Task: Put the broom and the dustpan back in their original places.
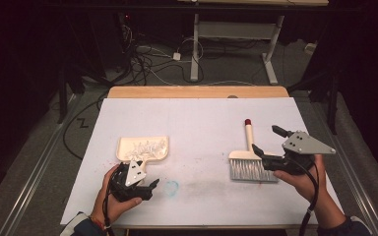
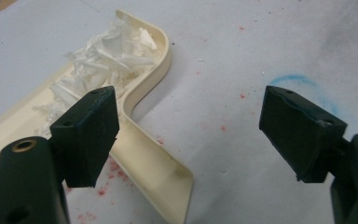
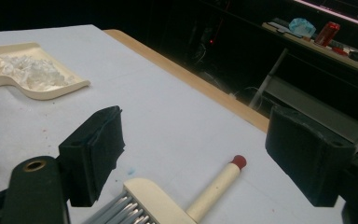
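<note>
1. The tabletop (image 1: 202, 123) is covered by a white sheet, with a bare wooden strip along its far edge. Faint red specks and a blue scribble (image 1: 171, 186) mark the sheet near the front.
2. The dustpan (image 1: 128, 147), cream-coloured, lies flat on the left half of the sheet, its handle pointing toward the person. In the left gripper view the handle runs just beside the left jaw, not between the jaws.
3. The brush (image 1: 248, 160) lies on the right half, grey bristles toward the person, cream handle pointing away and ending in a red tip.
4. The left tool (image 1: 150, 186) is held low over the sheet just in front of the dustpan handle, jaws wide apart and clamped on nothing.
5. The right tool (image 1: 268, 140) is held just right of the brush head, jaws spread wide with nothing between them; in the right gripper view the brush lies below the gap.
6. White paper scraps (image 1: 147, 146) are heaped inside the dustpan.
</note>
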Available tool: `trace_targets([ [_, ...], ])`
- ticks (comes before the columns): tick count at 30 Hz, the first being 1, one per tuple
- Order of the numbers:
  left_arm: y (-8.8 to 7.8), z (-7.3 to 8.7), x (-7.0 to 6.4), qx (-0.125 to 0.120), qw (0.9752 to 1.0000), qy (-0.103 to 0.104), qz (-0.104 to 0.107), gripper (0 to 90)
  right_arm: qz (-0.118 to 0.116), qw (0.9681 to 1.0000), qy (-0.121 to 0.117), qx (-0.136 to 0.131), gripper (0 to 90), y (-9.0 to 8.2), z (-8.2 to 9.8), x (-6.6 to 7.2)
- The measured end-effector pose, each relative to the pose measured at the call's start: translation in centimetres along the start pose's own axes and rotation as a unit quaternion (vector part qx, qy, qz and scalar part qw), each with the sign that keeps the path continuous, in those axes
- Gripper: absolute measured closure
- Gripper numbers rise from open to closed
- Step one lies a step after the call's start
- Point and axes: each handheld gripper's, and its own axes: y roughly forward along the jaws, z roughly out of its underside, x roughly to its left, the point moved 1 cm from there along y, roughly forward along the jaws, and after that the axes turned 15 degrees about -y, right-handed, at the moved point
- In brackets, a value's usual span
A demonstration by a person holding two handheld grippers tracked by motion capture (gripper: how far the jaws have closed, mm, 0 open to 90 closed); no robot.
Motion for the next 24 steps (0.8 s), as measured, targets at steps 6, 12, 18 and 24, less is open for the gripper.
trace_targets([
  [6,-0.1,0.0,0.0,-0.001,1.0000,0.002,0.000,19.4,0.006,0.9999,-0.008,0.004,19.7,-0.7,0.5,0.2],
  [12,-0.1,0.0,0.0,-0.002,1.0000,0.003,-0.001,19.4,0.002,0.9999,-0.014,0.007,19.7,-1.3,1.2,0.4],
  [18,-0.2,0.0,0.0,-0.003,1.0000,0.004,0.000,19.4,0.004,0.9997,-0.019,0.016,19.7,-1.7,1.9,0.7],
  [24,-0.2,0.0,0.0,-0.002,1.0000,0.007,0.000,19.4,0.002,0.9994,-0.024,0.024,19.7,-1.9,2.7,1.0],
])
